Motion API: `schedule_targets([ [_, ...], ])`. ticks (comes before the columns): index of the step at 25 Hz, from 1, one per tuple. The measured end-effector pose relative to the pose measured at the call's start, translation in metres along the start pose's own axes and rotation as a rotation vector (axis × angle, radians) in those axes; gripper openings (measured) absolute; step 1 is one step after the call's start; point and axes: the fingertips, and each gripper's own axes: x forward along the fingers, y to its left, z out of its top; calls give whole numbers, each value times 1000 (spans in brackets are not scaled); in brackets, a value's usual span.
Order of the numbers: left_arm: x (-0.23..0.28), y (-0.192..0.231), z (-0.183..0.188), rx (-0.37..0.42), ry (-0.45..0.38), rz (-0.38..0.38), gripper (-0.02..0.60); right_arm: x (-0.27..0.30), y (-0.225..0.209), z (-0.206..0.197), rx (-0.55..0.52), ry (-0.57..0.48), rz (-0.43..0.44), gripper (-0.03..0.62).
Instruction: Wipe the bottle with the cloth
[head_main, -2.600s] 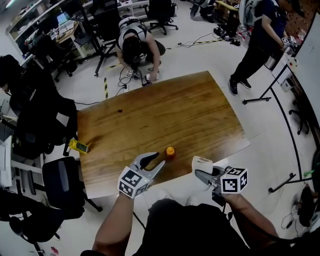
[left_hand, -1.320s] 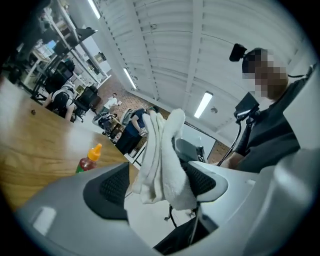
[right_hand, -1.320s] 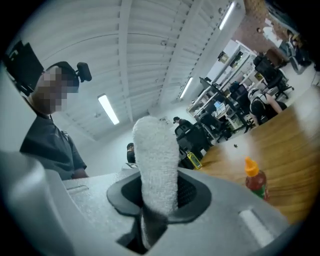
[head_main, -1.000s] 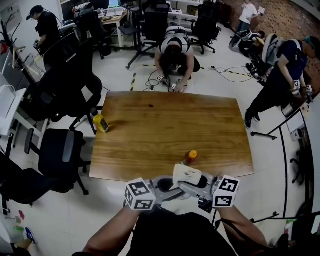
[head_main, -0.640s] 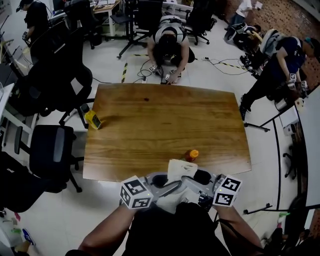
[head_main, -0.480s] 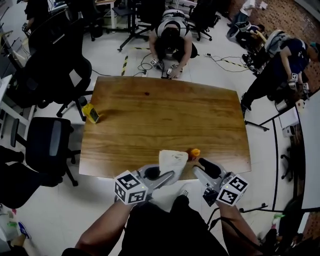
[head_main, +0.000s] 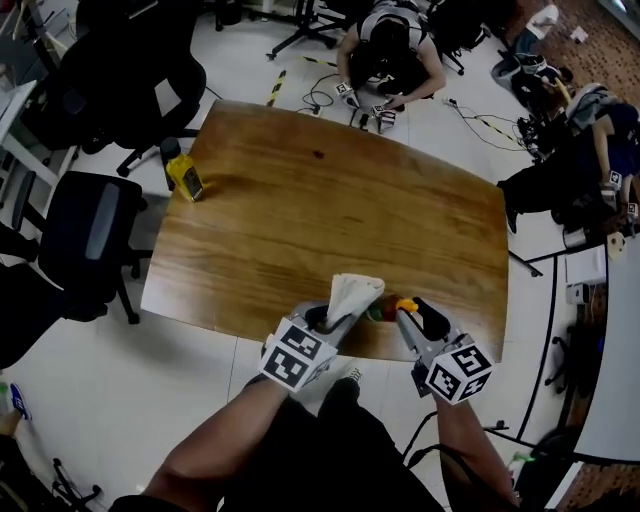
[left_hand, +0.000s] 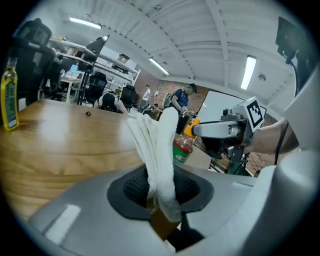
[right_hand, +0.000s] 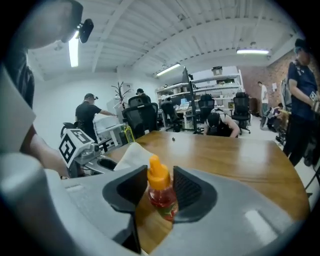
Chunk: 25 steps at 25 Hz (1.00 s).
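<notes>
Cloth (head_main: 352, 295) is the left gripper's (head_main: 332, 320) whole load. Its fingers have just been closing and are clenched on the lower end of the folded white fabric, so the free end stands up ahead of them like a pad ready to rub with.

The sauce bottle (right_hand: 161, 194) — red contents, orange cap, green label — stands upright on the wooden desk (head_main: 330, 200) close to the near edge, just beside the cloth. The right gripper (right_hand: 152, 186) is set astride it, one finger on either side of the cap and shoulder. Those fingers have just been opening and are released, with a gap showing on at least one side, so the bottle rests on its own base and not in a grip.

The placing reads as a division of work: the right hand to steady the bottle, the left to wipe. Until the right fingers close, a push from the cloth could tip so narrow and probably light a bottle — and the edge is close. A yellow bottle (head_main: 185, 178) stands well apart at the desk's far-left edge, out of the way.
</notes>
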Motion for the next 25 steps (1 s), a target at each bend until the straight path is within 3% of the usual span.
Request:
schedule_targets([
  [1, 2, -1, -1, -3, 10, 3, 120, 1, 1, 1, -15, -1, 0, 124],
  [7, 6, -20, 5, 13, 0, 26, 120, 3, 0, 1, -24, 6, 1, 124],
  [13, 10, -51, 17, -263, -24, -119, 118, 5, 0, 1, -11, 7, 14, 124],
  [16, 23, -40, 8, -318, 7, -125, 117, 4, 2, -1, -8, 5, 17, 124],
  [21, 37, -18, -8, -299, 87, -74, 117, 5, 2, -1, -9, 8, 25, 124],
  [25, 43, 4, -23, -343, 139, -21, 117, 3, 2, -1, -10, 7, 31, 124],
])
